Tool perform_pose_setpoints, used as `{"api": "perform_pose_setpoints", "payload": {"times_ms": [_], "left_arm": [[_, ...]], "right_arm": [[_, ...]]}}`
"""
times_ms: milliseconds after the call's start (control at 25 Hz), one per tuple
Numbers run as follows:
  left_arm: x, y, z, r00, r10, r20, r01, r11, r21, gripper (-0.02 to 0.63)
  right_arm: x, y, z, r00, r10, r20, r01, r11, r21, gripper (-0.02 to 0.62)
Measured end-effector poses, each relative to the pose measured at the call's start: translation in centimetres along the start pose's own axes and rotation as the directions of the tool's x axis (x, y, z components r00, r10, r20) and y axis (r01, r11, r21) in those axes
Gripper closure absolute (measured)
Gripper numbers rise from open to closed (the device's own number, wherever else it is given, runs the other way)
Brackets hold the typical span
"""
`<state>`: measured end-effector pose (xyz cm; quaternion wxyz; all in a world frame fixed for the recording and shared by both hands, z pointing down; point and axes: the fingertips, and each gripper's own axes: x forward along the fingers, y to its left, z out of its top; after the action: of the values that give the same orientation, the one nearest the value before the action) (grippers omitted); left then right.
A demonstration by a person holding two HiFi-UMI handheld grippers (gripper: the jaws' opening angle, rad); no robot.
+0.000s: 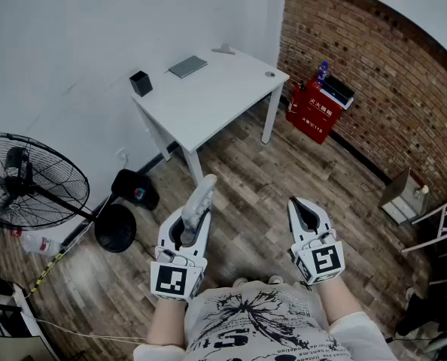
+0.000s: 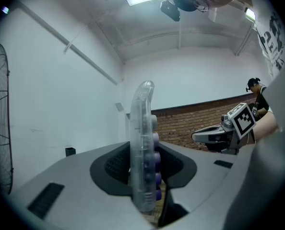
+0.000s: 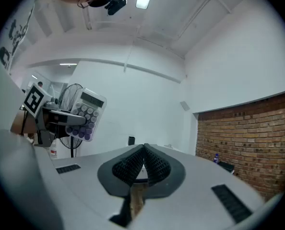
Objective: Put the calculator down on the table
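My left gripper [image 1: 187, 228] is shut on the calculator [image 1: 199, 198], a pale clear-cased one with purple keys, held on edge and sticking forward out of the jaws. In the left gripper view the calculator [image 2: 143, 147] stands upright between the dark pads, keys facing right. From the right gripper view the calculator [image 3: 87, 114] shows at the left with its display and keys toward me. My right gripper [image 1: 308, 218] is shut with nothing in it; its pads [image 3: 143, 166] meet at the tips. The white table [image 1: 231, 96] stands well ahead of both grippers, across the wooden floor.
On the table lie a grey flat tablet [image 1: 187, 66], a black cup [image 1: 141, 83] and a small item [image 1: 223, 49] at the far edge. A black floor fan [image 1: 28, 183] stands left. A red box [image 1: 314, 111] sits by the brick wall, right.
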<state>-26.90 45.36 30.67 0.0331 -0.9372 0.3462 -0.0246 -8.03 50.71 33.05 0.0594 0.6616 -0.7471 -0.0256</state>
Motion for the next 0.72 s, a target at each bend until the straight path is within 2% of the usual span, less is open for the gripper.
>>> {"api": "perform_pose_setpoints", "payload": {"times_ms": [120, 280, 400, 600, 720], "left_arm": [[0.4, 0.6, -0.6, 1.0, -0.002, -0.017, 0.002, 1.0, -0.006, 0.465], [1.2, 1.9, 0.3, 0.999, 0.01, 0.045, -0.008, 0.999, -0.045, 0.465], [1.8, 2.7, -1.0, 1.0, 0.003, 0.002, -0.002, 0.999, -0.039, 0.465], [3.1, 3.6, -1.7, 1.0, -0.005, -0.014, 0.004, 0.999, -0.041, 0.465], [4.9, 4.2, -1.6, 1.0, 0.007, 0.015, -0.006, 0.998, -0.069, 0.465]], "right_arm": [[0.7, 0.0, 0.0, 1.0, -0.007, -0.017, 0.007, 1.0, -0.007, 0.583], [2.2, 0.3, 0.1, 1.0, 0.001, -0.022, -0.001, 1.0, -0.024, 0.583], [3.4, 0.4, -0.2, 1.0, 0.005, -0.029, -0.006, 1.0, -0.029, 0.583], [5.0, -0.4, -0.9, 0.999, -0.002, -0.043, 0.001, 1.0, -0.014, 0.581], [6.5, -1.6, -1.6, 0.998, -0.003, -0.055, 0.003, 1.0, 0.004, 0.581]]}}
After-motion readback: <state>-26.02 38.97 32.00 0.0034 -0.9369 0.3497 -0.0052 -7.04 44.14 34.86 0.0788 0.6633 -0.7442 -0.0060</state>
